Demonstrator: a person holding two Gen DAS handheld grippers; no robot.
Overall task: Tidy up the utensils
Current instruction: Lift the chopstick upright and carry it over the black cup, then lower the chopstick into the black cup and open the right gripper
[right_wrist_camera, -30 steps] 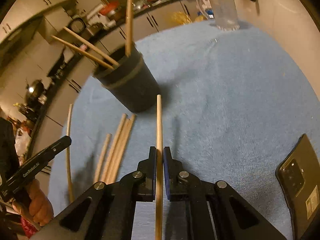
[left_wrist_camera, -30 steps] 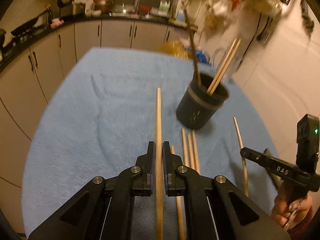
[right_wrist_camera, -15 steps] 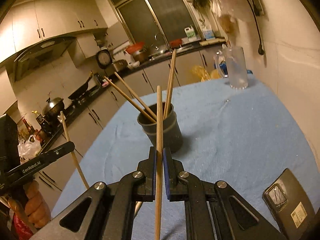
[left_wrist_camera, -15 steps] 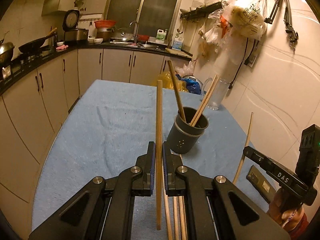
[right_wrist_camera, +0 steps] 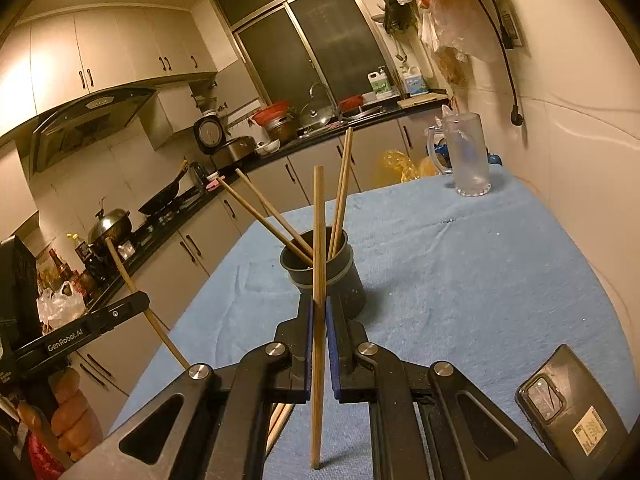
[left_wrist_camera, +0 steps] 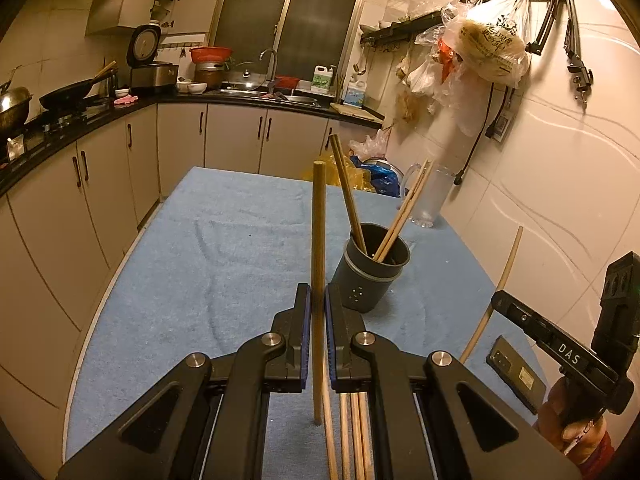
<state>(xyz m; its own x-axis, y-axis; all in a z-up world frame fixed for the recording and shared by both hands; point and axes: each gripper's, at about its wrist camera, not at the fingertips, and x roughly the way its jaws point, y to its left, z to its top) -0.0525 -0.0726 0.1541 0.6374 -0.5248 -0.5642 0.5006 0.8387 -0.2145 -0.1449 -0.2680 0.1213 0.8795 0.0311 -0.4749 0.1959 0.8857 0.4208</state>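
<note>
A dark grey utensil cup [left_wrist_camera: 372,276] stands on the blue cloth and holds three wooden chopsticks [left_wrist_camera: 348,196]; it also shows in the right wrist view [right_wrist_camera: 340,276]. My left gripper [left_wrist_camera: 318,300] is shut on a wooden chopstick [left_wrist_camera: 319,232], held upright above the cloth, left of the cup. My right gripper [right_wrist_camera: 319,308] is shut on another chopstick [right_wrist_camera: 319,240], held upright just in front of the cup. Several loose chopsticks [left_wrist_camera: 352,432] lie on the cloth under the left gripper.
The table under the blue cloth [left_wrist_camera: 224,248] sits against the right wall. A black phone [right_wrist_camera: 568,408] lies at the near right, also in the left wrist view [left_wrist_camera: 516,372]. A clear glass mug [right_wrist_camera: 468,156] stands at the far right corner. Kitchen counters run behind and to the left.
Both grippers have lifted and tilted up from looking down at the cloth to looking level across the table. Each still holds its chopstick, now upright.
</note>
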